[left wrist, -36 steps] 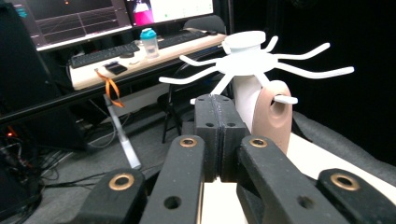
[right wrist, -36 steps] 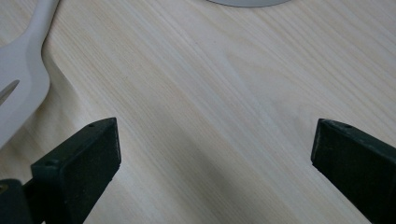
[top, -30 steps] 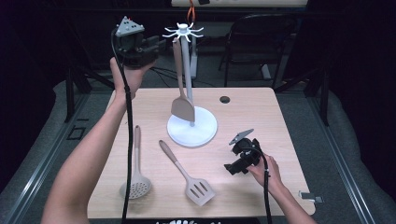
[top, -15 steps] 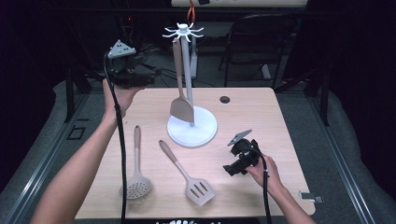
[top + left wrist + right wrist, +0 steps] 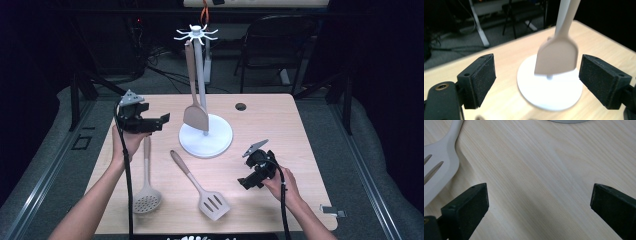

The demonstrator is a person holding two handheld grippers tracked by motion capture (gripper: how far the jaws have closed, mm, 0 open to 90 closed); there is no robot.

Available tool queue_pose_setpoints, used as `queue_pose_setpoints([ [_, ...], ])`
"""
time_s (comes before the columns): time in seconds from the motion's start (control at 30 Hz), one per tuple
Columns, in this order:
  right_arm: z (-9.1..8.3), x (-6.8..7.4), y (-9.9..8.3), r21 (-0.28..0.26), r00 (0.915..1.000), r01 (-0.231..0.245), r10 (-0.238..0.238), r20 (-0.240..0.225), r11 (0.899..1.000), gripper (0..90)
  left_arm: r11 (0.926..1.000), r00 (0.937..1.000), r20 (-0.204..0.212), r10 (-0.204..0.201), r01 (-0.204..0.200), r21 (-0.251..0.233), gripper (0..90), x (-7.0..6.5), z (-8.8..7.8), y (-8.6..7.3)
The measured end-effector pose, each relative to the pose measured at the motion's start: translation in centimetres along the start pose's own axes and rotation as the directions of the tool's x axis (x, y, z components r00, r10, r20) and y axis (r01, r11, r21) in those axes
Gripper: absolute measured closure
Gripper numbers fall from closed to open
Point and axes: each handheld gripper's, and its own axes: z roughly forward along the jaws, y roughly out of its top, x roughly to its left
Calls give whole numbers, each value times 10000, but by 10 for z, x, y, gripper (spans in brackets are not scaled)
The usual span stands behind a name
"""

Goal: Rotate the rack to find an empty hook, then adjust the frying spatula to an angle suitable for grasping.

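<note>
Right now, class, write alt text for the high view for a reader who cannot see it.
A solid spatula hangs on a white stand on a wooden table. The left gripper, jaws open and empty, points at the stand; the right gripper rests low. A slotted spatula and skimmer lie flat.

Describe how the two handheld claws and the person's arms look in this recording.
Both the left claw and the right claw are black, each topped by a grey three-cornered plate and trailing a black cable. Their flat rectangular pads are dark and grainy, with small screw holes. Forearms are bare, no sleeves visible.
</note>
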Motion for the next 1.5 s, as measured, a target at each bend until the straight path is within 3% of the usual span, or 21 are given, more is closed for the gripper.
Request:
queue_pose_setpoints([
  [0.1, 2, 2, 0, -13, 10000, 3, -3, -72, 10000, 14, 9996, 9997, -238, 26, -20, 270, 131, -2, 3, -16],
  [0.17, 1, 2, 1, 68, 9999, 101, -100, -48, 9999, 14, 9991, 9998, -158, -145, 151, 394, 121, -2, 4, -28],
  [0.33, -3, 2, 1, -290, 10000, 55, -53, 54, 9996, 24, 9962, 9992, -349, -192, 221, 848, 106, -3, 8, -52],
  [0.4, -2, 2, 1, -204, 10000, -43, 44, 4, 9998, 24, 9923, 9992, -333, -207, 246, 1214, 81, -3, 10, -56],
  [0.57, -1, 3, 3, -252, 10000, 12, -12, -15, 9997, 26, 9900, 9987, -310, -392, 430, 1342, 57, -3, 9, -63],
  [0.7, -2, 6, 4, -218, 9999, 109, -110, -61, 9997, 31, 9847, 9996, -42, -293, 296, 1719, 33, -3, 11, -69],
  [0.83, 0, 6, 4, -186, 9996, 281, -281, -1, 9994, 47, 9853, 9992, 56, -386, 371, 1670, 26, -3, 12, -72],
  [1.07, 1, 7, 4, -368, 9994, 137, -148, -305, 9992, 75, 9844, 9985, 218, -501, 457, 1698, 13, -3, 15, -76],
  [1.27, 0, 13, 8, -299, 9991, -40, 27, -416, 9995, 191, 9823, 9972, 315, -680, 614, 1771, 0, -3, 19, -78],
  [1.4, -3, 20, 9, -408, 9981, 49, -74, -605, 9992, 347, 9794, 9967, 368, -725, 642, 1915, 0, -5, 21, -81],
  [1.43, -4, 22, 9, -479, 9978, 68, -99, -657, 9988, 398, 9787, 9964, 400, -747, 656, 1944, 0, -5, 21, -81],
  [1.5, -6, 26, 11, -557, 9972, 171, -211, -724, 9983, 610, 9770, 9963, 460, -727, 619, 2041, 0, -4, 22, -82],
])
